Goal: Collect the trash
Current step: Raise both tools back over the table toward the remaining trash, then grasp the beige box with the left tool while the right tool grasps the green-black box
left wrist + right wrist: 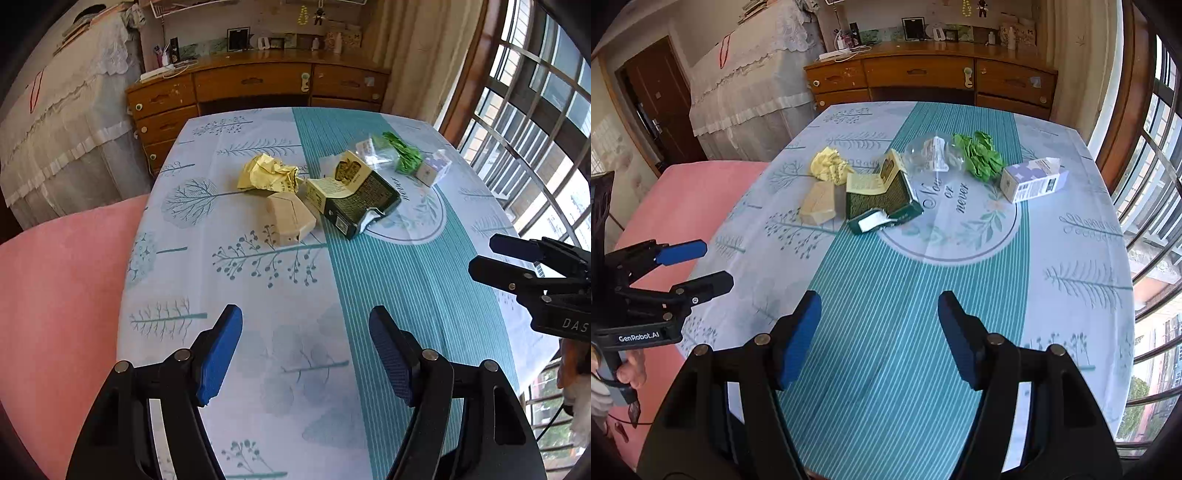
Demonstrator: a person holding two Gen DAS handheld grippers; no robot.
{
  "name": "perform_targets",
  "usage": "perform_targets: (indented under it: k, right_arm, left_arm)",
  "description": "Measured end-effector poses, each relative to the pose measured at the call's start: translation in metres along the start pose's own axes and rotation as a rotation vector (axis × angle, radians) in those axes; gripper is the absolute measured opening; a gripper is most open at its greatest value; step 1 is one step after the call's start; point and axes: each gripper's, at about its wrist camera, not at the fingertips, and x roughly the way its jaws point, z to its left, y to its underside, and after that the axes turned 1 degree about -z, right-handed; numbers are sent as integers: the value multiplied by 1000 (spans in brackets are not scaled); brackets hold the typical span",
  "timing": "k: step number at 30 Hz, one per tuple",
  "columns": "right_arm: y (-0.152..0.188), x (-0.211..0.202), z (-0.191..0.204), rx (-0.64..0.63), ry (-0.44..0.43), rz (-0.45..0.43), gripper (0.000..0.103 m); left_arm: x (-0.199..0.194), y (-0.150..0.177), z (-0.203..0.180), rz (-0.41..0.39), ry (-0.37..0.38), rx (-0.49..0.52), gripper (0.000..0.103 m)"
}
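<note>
Trash lies in a loose row across the far half of the table (258, 369) (886, 350): a crumpled yellow wrapper (266, 173) (830, 164), a small tan carton (290, 218) (819, 203), an opened green box (354, 197) (886, 194), a clear plastic bag (373, 151) (934, 153), crumpled green paper (404, 155) (980, 155) and a white-and-purple carton (433, 170) (1032, 179). My left gripper (306, 325) (703, 266) hovers open over the near left of the table, empty. My right gripper (879, 314) (480, 254) hovers open beside it on the right, empty too.
A pink seat (62, 306) (687, 199) adjoins the table's left side. A wooden desk with drawers (255, 88) (931, 77) stands behind the table, a lace-covered cabinet (66, 122) to its left. Barred windows (535, 122) (1152, 184) run along the right.
</note>
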Motion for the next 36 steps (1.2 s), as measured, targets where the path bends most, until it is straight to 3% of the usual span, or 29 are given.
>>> perform_targets:
  k: [6,11,16,20,21,22,23,28,36]
  right_arm:
    - [-47,68,-40,133,-48,12,63]
    - [-71,113,-58,174,-108,42,63]
    - [-77,152,-57,159,-139,94,64]
    - [-75,157,-49,134,-183,65,63]
    - [-75,157,-47,129,-188,62,52]
    - [-74,159,-46,122,-189,72,34]
    - [-72,159,-44,121,-199,73,30]
    - [-70,152,-44,105,-194,64,27]
    - [-71,134,-57,147,-202,39,25]
  left_arm:
    - [58,-44,16,14,-7,1,73]
    - [93,-68,23,17,4,142,75]
    - [119,-83,41,18,30,209,79]
    - [129,-90,50,7,78,278,84]
    - [129,-90,51,0,89,306,87]
    - [129,-90,52,-10,104,336,90]
    - [129,-90,52,-19,123,366,91]
    - [130,-90,49,-62,179,483,96]
    - [156,-88,31,-6,259,618,96]
